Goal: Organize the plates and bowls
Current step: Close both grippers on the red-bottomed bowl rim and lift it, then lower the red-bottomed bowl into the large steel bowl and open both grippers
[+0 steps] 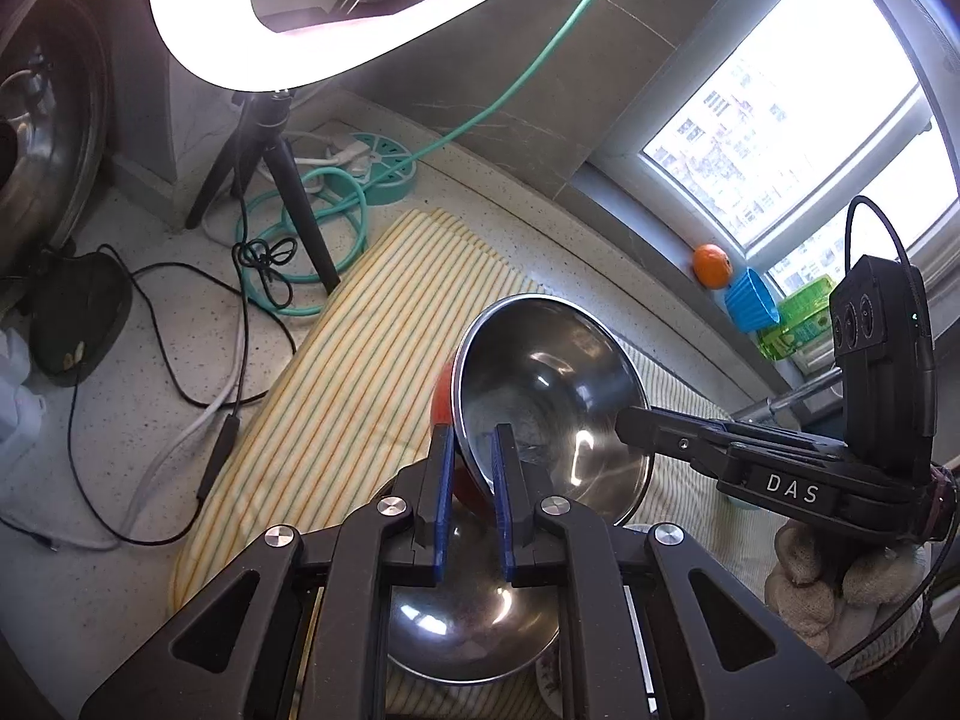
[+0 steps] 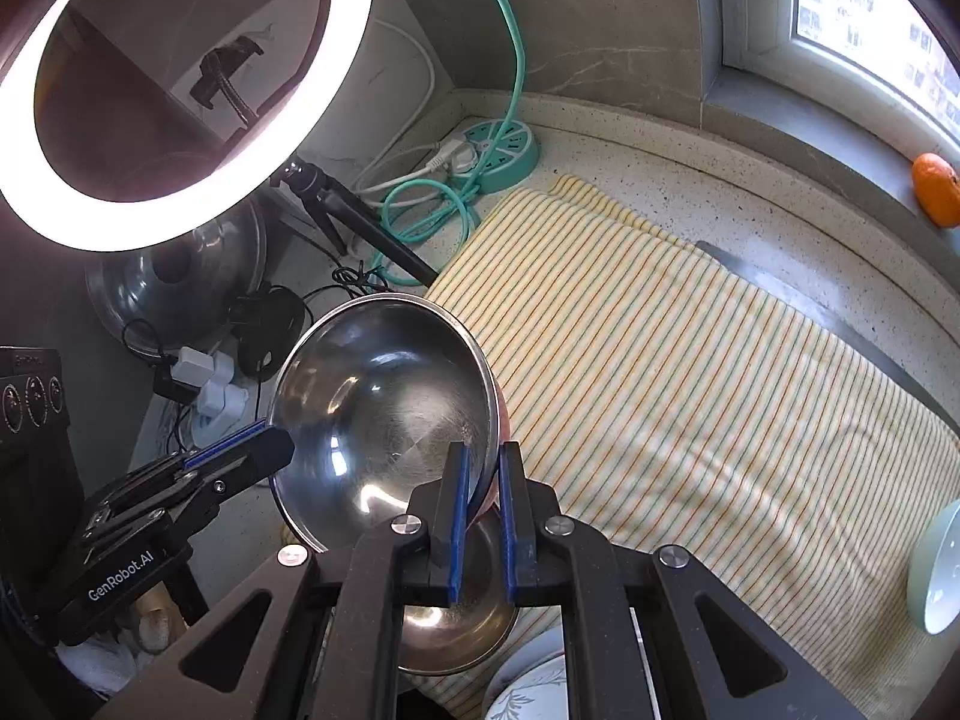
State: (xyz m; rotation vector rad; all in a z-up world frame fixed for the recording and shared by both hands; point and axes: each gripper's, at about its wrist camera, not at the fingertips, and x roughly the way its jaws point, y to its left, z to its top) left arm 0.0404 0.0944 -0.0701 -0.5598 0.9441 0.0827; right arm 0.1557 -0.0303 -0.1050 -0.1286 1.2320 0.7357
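Both grippers are on one steel bowl [image 1: 552,396] here, tipped up on edge at centre frame, lifted off the striped cloth [image 1: 336,372]. The left gripper [image 1: 474,480] has its jaws pinched across the rim, red outer wall on one side, shiny inside on the other. The right gripper [image 2: 483,486] clamps the opposite rim the same way. Two grips likely keep the slick bowl from swinging. Directly beneath sits a second steel bowl [image 2: 456,630], bottom centre, so this looks like nesting in progress. A pale bowl [image 2: 933,570] waits at the right edge.
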